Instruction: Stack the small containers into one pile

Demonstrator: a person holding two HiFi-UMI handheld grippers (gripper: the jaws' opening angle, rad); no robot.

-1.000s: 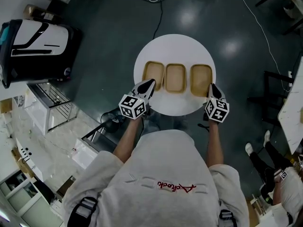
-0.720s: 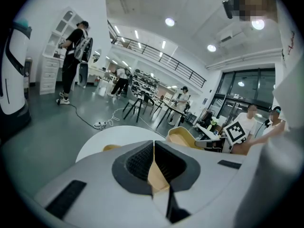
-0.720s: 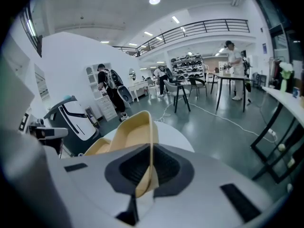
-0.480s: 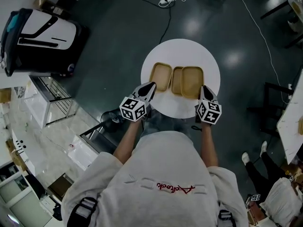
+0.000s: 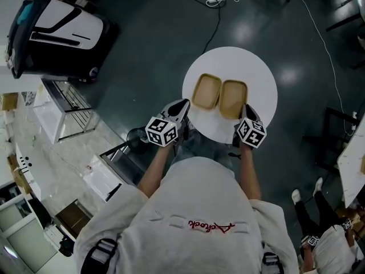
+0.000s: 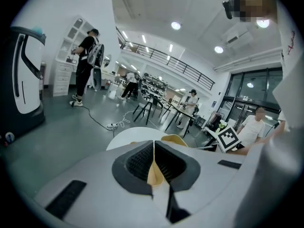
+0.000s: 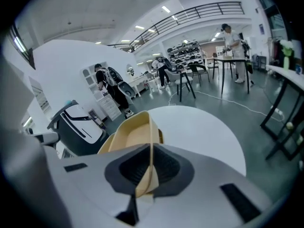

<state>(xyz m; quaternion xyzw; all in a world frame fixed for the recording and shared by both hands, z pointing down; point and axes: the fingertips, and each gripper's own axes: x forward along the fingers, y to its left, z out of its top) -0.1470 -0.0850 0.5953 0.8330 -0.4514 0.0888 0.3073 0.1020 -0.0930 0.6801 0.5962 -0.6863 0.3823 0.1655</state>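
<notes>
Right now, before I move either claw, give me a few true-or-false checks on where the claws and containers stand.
1. The right claw is shut on the rim of the right container. True.
2. The left claw is open and empty. False: it is shut on the rim of the left container.
3. The containers sit on a round white table. True.
4. The head view shows three containers spaced apart in a row. False: only two tan outlines show, side by side.
5. A black-and-white case stands on the table. False: the case stands on the floor, well off to the left.
</notes>
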